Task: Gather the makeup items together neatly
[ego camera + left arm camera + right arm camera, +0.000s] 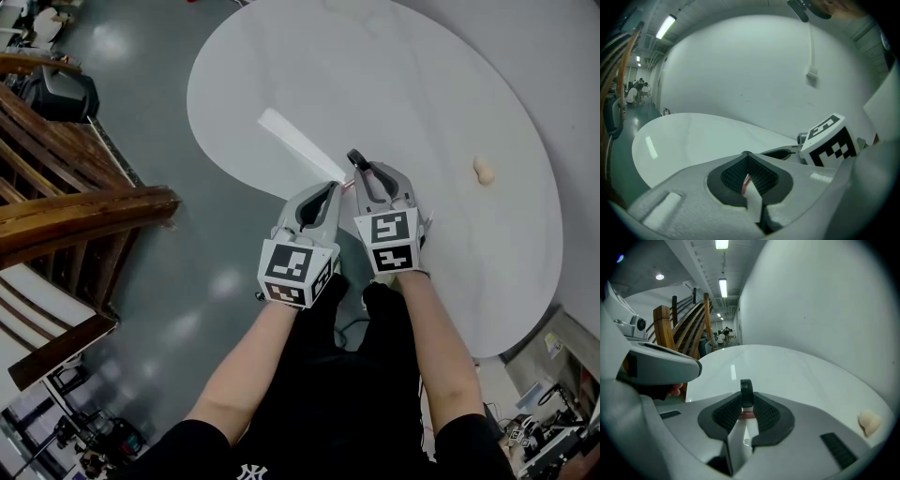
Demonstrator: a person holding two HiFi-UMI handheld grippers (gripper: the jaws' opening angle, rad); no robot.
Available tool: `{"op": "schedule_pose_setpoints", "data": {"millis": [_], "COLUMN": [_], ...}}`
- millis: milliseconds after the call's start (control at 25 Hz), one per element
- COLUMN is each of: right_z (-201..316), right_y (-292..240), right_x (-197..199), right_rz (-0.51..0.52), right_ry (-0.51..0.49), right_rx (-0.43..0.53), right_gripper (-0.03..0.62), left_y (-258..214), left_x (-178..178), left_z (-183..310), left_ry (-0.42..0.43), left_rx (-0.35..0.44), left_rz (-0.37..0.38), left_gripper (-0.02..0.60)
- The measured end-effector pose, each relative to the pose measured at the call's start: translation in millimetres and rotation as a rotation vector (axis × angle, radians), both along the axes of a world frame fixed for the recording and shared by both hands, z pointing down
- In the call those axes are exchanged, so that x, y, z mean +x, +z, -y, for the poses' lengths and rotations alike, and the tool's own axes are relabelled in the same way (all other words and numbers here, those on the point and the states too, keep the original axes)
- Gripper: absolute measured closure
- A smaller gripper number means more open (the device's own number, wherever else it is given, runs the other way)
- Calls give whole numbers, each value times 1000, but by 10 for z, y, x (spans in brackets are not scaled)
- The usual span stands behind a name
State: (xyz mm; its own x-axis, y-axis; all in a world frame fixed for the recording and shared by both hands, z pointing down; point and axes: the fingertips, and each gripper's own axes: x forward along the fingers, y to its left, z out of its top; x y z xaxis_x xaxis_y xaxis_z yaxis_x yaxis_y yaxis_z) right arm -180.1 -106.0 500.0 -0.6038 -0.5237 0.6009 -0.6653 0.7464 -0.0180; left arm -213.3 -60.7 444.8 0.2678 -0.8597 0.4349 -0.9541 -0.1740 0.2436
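A slim black makeup stick (355, 159) pokes up from my right gripper (362, 171), which is shut on it just above the near edge of the round white table (422, 84). In the right gripper view its rounded black end (746, 391) sits pinched between the pads. My left gripper (328, 190) hovers close beside it on the left, jaws together; a thin pink sliver (745, 184) shows between its pads and I cannot tell what it is. A beige makeup sponge (484, 170) lies alone on the table to the right, also in the right gripper view (868, 421).
Wooden stair rails (75, 211) stand left of the table over a glossy grey floor (178, 300). Cluttered gear (553, 412) sits at the lower right. A white wall (754, 70) rises behind the table.
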Motion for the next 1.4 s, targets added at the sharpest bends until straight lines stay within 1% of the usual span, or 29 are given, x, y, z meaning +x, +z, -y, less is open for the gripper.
{"op": "schedule_pose_setpoints", "data": {"millis": [280, 560, 760, 840, 1080, 1400], "right_z": [-37, -220, -376, -439, -626, -767], "right_y": [-156, -370, -530, -550, -448, -278], "right_x": [73, 354, 681, 870, 1524, 2127], "right_rz": [27, 51, 56, 54, 9, -37], "right_ry": [24, 75, 126, 154, 242, 312], "right_rx": [12, 19, 30, 27, 11, -1], "right_gripper": [511, 511, 511, 511, 511, 511], "left_y": [4, -89, -198, -211, -155, -17], "left_x": [48, 358, 617, 764, 1308, 1877], "left_z": [-15, -77, -144, -145, -220, -307], "left_ry": [10, 67, 109, 132, 209, 279], "left_rx": [-7, -2, 0, 0, -4, -30], "left_rz": [-13, -18, -26, -32, -52, -61], "left_gripper": [572, 572, 572, 572, 572, 572]}}
